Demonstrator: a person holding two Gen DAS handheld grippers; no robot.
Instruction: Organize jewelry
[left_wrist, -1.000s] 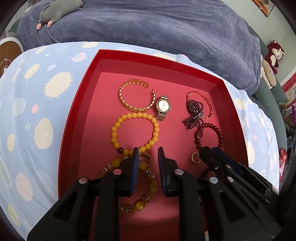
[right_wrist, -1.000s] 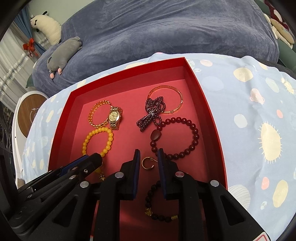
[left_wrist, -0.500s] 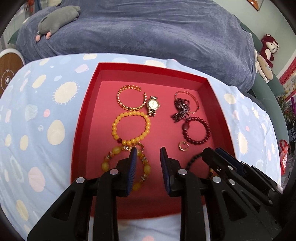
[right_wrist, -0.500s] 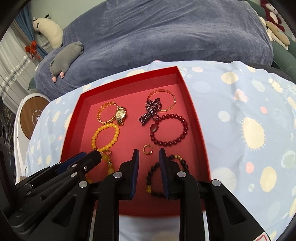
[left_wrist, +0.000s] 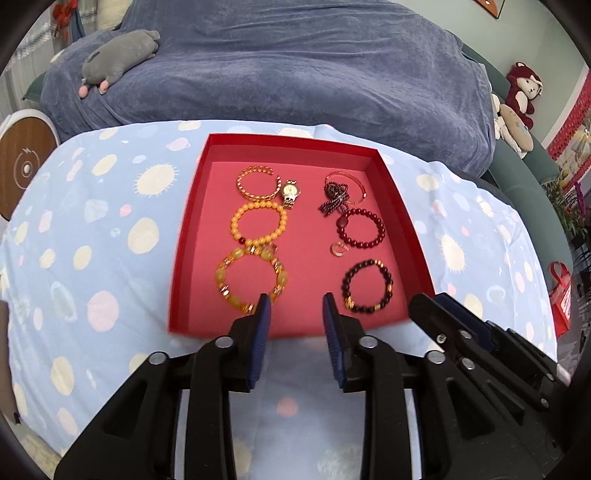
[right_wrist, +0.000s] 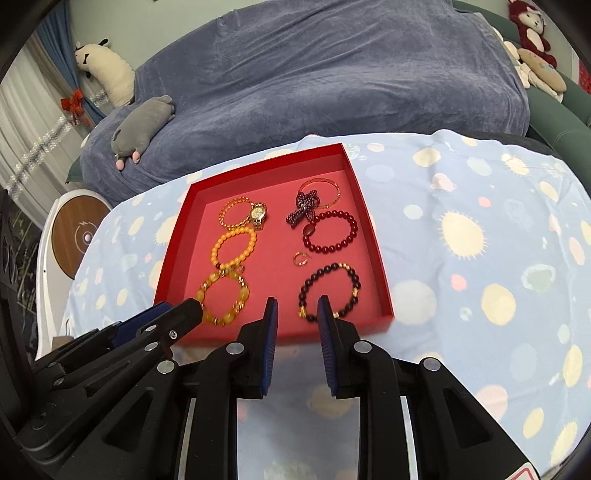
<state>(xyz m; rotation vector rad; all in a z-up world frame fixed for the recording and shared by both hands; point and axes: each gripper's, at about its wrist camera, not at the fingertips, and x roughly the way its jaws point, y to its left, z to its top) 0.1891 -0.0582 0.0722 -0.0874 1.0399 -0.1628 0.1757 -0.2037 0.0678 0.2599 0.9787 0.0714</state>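
Since both claws, left & right, hang apart w/ nothing held by the tray's near edge, jewelry sorted inside, a careless bump could scatter the ring etc.

Tray on table: three bracelets along its left side, watch near the back edge.
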